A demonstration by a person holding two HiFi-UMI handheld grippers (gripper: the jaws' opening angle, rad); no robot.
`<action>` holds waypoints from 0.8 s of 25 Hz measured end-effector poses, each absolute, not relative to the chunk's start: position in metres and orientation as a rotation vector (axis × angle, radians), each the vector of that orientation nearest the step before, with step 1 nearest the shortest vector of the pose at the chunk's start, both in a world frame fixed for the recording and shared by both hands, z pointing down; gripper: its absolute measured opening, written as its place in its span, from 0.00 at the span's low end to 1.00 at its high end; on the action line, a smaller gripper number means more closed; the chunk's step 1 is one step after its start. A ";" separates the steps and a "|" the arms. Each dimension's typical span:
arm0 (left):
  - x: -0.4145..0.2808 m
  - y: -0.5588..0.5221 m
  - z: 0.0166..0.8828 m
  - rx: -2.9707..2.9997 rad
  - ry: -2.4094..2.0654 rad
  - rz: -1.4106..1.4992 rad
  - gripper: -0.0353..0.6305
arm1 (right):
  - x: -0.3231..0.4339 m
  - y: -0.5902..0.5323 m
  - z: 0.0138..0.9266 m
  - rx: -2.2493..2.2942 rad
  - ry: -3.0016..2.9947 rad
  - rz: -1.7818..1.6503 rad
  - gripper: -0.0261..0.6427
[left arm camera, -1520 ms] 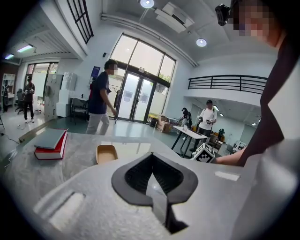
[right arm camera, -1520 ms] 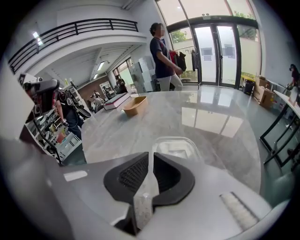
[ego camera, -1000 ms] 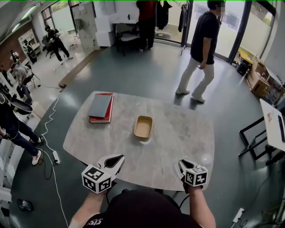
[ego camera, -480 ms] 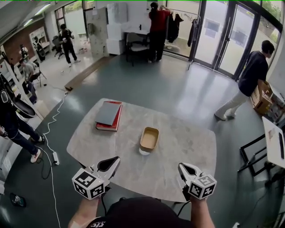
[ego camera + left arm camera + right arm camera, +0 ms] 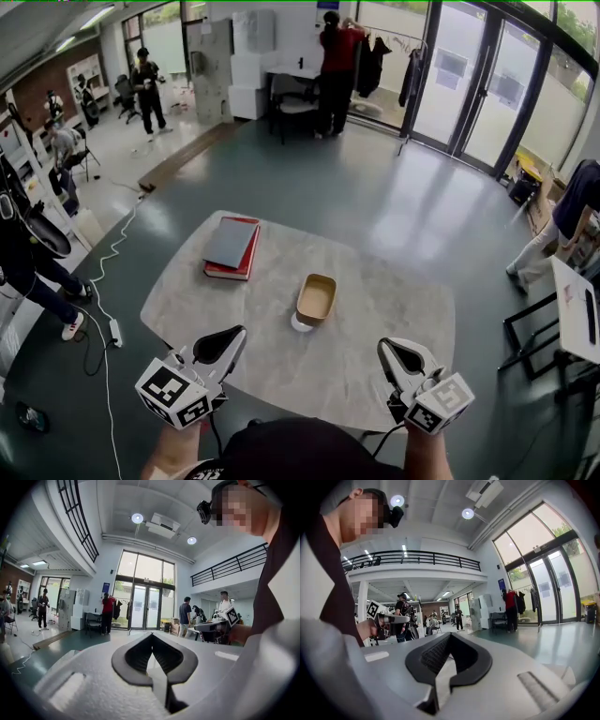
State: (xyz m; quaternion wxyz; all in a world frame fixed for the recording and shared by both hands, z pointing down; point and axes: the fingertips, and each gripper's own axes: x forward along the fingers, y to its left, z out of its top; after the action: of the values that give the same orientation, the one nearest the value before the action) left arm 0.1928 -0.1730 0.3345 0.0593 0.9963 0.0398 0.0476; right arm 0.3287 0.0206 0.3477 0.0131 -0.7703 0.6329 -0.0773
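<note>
**Ana:** Tray [image 5: 316, 298] first. Where does it sit?

**Ben:** It is tan and open-topped, near the middle of the marble surface [image 5: 394, 300]. A small white thing [image 5: 298, 324] touches its near end, and I cannot tell what that is.

**Ana:** And the left tool [image 5: 236, 332]?

**Ben:** It is held above the near edge of the surface, left of the tray and well apart from it. The left gripper view shows its jaws clenched tip to tip, with nothing between them.

**Ana:** The right tool [image 5: 385, 346]?

**Ben:** Its jaws are pressed together too, and empty. It is above the near right edge, also well apart from the tray. The tray lies between the two tools, farther out.

**Ana:** Is anything else on the surface?

**Ben:** A grey book [image 5: 231, 241] lies on a red book [image 5: 226, 273] at the far left, well apart from the tray.

**Ana:** What do the gripper views look at?

**Ben:** Both look level across the hall. The left one shows glass doors [image 5: 144, 607] and a person in a red top [image 5: 108, 613] but not the surface.
</note>
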 end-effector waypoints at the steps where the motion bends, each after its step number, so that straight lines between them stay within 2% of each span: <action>1: 0.193 -0.172 0.333 3.027 0.119 0.140 0.05 | 0.327 0.021 0.341 -2.395 1.974 -0.202 0.04; 6: 0.189 -0.175 0.335 3.073 0.098 0.164 0.05 | 0.322 0.015 0.324 -2.386 1.951 -0.104 0.04; 20: 0.191 -0.166 0.348 3.108 0.109 0.210 0.05 | 0.318 0.008 0.347 -2.402 1.963 -0.189 0.04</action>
State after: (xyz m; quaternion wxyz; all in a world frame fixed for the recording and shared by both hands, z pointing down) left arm 0.1914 -0.1656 0.3476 0.0121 0.9970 0.0349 0.0673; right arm 0.3185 0.0084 0.3467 0.0168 -0.7728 0.6315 -0.0608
